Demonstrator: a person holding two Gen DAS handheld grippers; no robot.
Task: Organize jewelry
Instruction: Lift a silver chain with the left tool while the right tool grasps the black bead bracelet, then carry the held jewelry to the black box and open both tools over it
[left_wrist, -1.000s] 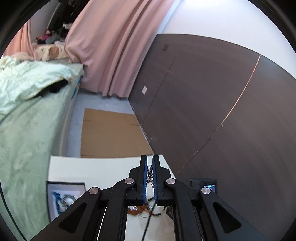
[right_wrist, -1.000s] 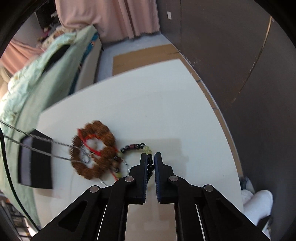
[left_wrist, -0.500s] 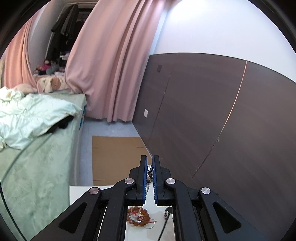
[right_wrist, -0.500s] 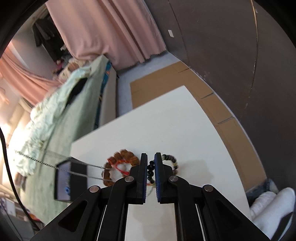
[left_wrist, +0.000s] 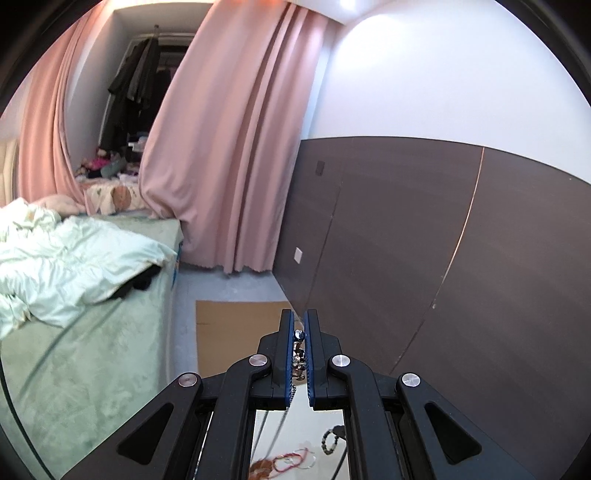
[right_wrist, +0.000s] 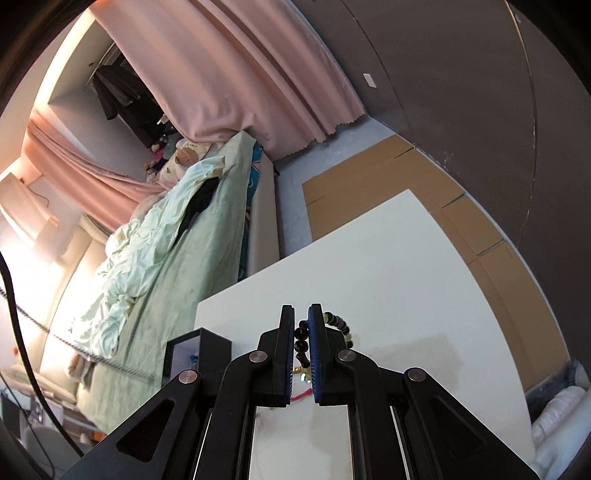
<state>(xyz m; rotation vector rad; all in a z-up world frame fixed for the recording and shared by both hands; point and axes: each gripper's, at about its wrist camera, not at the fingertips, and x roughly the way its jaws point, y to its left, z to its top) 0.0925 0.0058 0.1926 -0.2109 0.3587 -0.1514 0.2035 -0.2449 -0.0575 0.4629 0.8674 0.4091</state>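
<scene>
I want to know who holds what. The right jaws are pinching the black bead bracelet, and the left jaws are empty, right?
Not quite. The left gripper is not empty: the left wrist view shows its jaws closed on a silver chain that hangs down between them. The rest holds: the right gripper does pinch the black bead bracelet.

No lettering to read anywhere, no label, brand, number or sign on anything in either wrist view, and nothing is sharp enough to make out.
</scene>
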